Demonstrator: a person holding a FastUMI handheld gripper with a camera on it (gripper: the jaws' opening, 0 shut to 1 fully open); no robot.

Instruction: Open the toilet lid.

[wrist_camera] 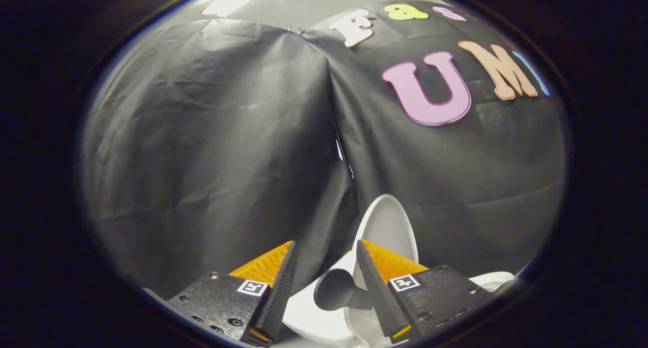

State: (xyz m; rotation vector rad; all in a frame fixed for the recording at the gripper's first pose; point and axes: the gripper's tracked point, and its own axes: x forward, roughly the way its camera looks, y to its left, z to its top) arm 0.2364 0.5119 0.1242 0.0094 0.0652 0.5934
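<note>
A white toilet lid [387,226] stands raised, nearly upright, just beyond my right finger, leaning back toward the black cloth wall. Below it, between the fingers, shows part of the white toilet rim [309,315] with a dark opening [336,290] in it. My gripper [325,249] is open, its fingers wide apart with nothing held between them. The right finger [372,282] overlaps the lower part of the lid in the view; whether it touches the lid I cannot tell.
Black cloth walls [212,150] hang close behind the toilet and meet at a corner seam [341,150] just left of the lid. A white piece of the toilet [493,279] shows to the right of the right finger.
</note>
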